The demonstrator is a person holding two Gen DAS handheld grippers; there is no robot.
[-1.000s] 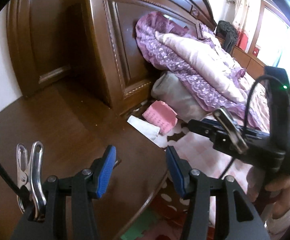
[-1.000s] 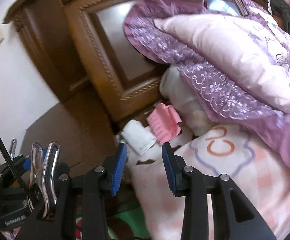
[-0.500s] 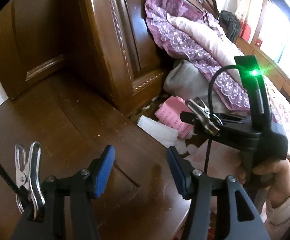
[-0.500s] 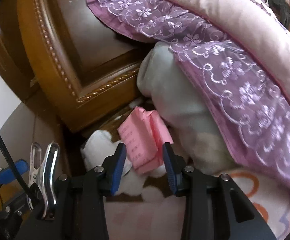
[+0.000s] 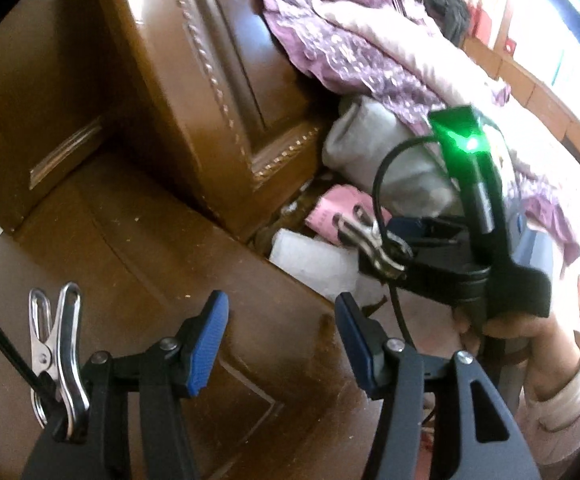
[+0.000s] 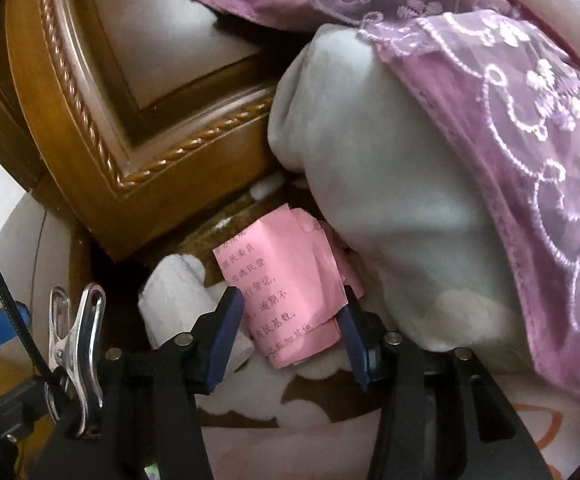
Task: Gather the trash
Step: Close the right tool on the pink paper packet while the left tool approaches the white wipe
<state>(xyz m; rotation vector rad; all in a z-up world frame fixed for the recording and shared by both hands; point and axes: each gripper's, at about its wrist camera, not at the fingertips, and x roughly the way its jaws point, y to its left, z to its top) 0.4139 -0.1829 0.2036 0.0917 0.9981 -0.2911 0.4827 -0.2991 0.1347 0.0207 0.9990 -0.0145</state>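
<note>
A folded pink paper (image 6: 286,292) with printed text lies on the bed beside the headboard, and a crumpled white tissue (image 6: 178,292) lies to its left. My right gripper (image 6: 290,332) is open and tilted down over the paper. The paper's lower half sits between the blue pads, and I see no squeeze on it. In the left wrist view the pink paper (image 5: 333,212) and the tissue (image 5: 309,260) lie ahead. My left gripper (image 5: 282,340) hovers open over the wooden nightstand (image 5: 130,260) with nothing between its fingers. A hand (image 5: 501,328) holds the right gripper.
A carved brown headboard (image 6: 102,112) rises just behind the paper. A grey-white pillow (image 6: 369,160) presses in from the right under a purple lace quilt (image 6: 509,80). The patterned bed sheet (image 6: 290,420) runs below the fingers.
Both grippers have come down and closer to the corner by the headboard. The right gripper went from short of the pink paper to straddling it, its jaws a little wider.
</note>
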